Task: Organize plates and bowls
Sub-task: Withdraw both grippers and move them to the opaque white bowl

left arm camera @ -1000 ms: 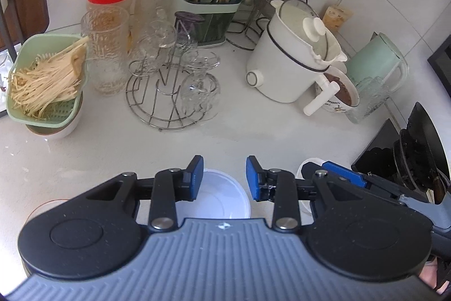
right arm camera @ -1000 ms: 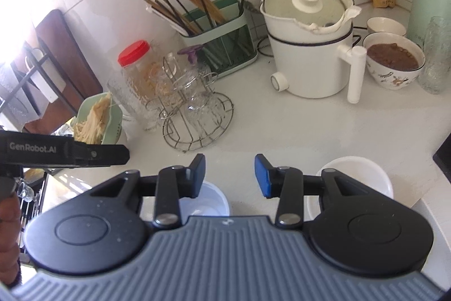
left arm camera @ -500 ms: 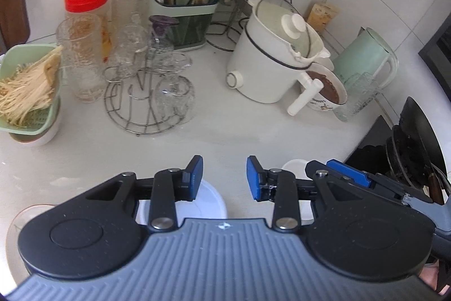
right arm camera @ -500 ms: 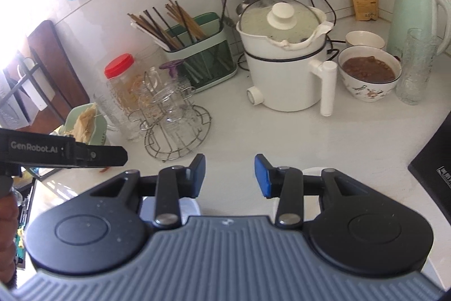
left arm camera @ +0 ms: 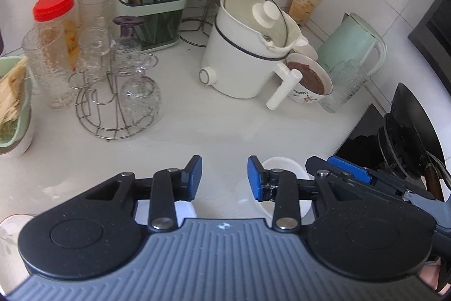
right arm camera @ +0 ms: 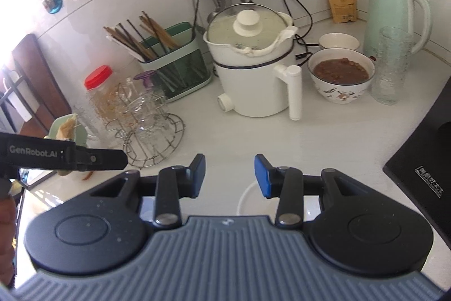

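Observation:
My left gripper is open and empty above the white counter. A white bowl sits just beyond its right finger, and another white dish shows under its left finger. My right gripper is open and empty; the white bowl's rim shows under its right finger. A patterned bowl of brown food stands at the back right, also in the left wrist view, with a small white bowl behind it. A plate edge shows at far left.
A white electric pot with lid, a mint kettle, a glass, a wire rack of glasses, a chopstick holder, a red-lidded jar and a green colander crowd the counter. A black cooktop lies right.
Both grippers have pulled back and risen from the counter. The white bowls have slid lower in both views, now mostly hidden under the grippers. Both grippers stay open.

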Tool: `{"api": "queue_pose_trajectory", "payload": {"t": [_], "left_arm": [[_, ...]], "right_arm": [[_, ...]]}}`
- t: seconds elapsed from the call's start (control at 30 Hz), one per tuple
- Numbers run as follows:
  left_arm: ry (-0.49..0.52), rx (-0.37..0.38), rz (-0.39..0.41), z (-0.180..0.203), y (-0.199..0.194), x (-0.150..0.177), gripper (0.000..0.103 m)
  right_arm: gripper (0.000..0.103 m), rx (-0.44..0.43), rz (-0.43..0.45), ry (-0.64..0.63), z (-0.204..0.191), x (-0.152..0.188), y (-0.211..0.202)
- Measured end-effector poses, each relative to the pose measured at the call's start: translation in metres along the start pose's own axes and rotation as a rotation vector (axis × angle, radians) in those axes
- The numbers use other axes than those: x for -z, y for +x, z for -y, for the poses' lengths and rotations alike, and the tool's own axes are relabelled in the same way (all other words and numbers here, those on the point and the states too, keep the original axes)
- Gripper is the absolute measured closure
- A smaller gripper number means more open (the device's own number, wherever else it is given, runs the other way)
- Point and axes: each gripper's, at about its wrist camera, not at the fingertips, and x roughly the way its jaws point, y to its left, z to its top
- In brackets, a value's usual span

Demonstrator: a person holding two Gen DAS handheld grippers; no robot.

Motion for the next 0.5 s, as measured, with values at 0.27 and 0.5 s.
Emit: {"api": "queue_pose_trajectory", "payload": {"t": [0.27, 0.5], "left_arm": [[0.031, 0.015, -0.017, 0.019, 0.027, 0.001, 0.059], [0.052, 0.021, -0.072, 0.035, 0.065, 0.001, 0.054]], "right_arm": [[0.061, 0.055, -0.007, 0.029, 0.026, 0.006, 0.004], [0.061, 0.094, -0.043, 0.066, 0.051, 0.015, 0.013]]}}
